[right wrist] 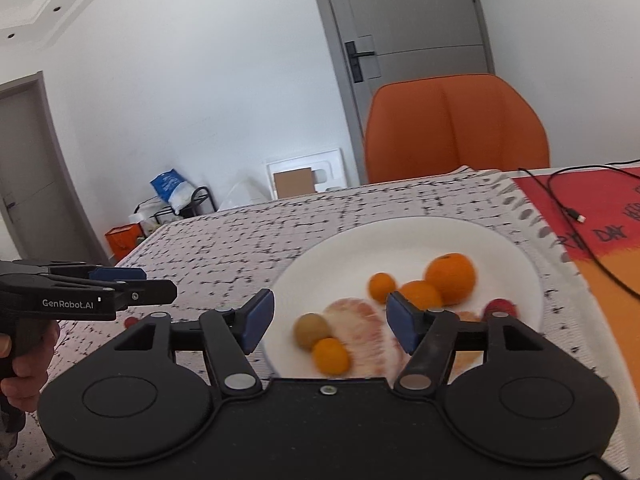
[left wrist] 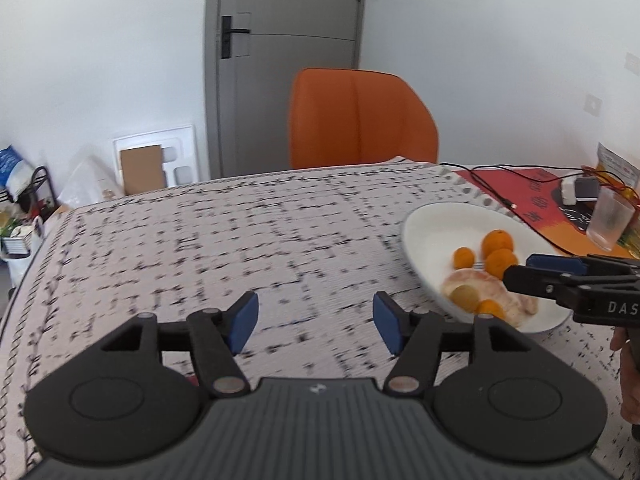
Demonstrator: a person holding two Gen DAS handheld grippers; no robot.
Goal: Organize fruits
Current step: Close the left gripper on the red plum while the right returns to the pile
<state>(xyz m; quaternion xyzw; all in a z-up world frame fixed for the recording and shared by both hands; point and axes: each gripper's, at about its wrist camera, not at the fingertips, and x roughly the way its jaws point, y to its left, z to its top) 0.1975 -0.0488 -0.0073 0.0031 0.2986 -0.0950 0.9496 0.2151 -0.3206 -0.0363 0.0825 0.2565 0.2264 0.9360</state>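
A white plate [right wrist: 400,236] on the patterned tablecloth holds several small oranges [right wrist: 450,278], a brownish round fruit [right wrist: 311,331], peeled pomelo pieces [right wrist: 366,330] and a red fruit [right wrist: 500,307]. My right gripper [right wrist: 330,322] is open and empty, just above the plate's near side. My left gripper [left wrist: 316,322] is open and empty over bare tablecloth, left of the plate [left wrist: 436,224]. The right gripper shows in the left wrist view [left wrist: 520,270], and the left gripper in the right wrist view [right wrist: 160,286]. A small red thing [right wrist: 130,323] lies on the cloth under the left gripper.
An orange chair [left wrist: 360,116] stands behind the table's far edge. A red mat [right wrist: 592,208] with a black cable [right wrist: 560,200] lies right of the plate. A clear cup [left wrist: 610,220] and a white charger [left wrist: 572,192] sit at the far right.
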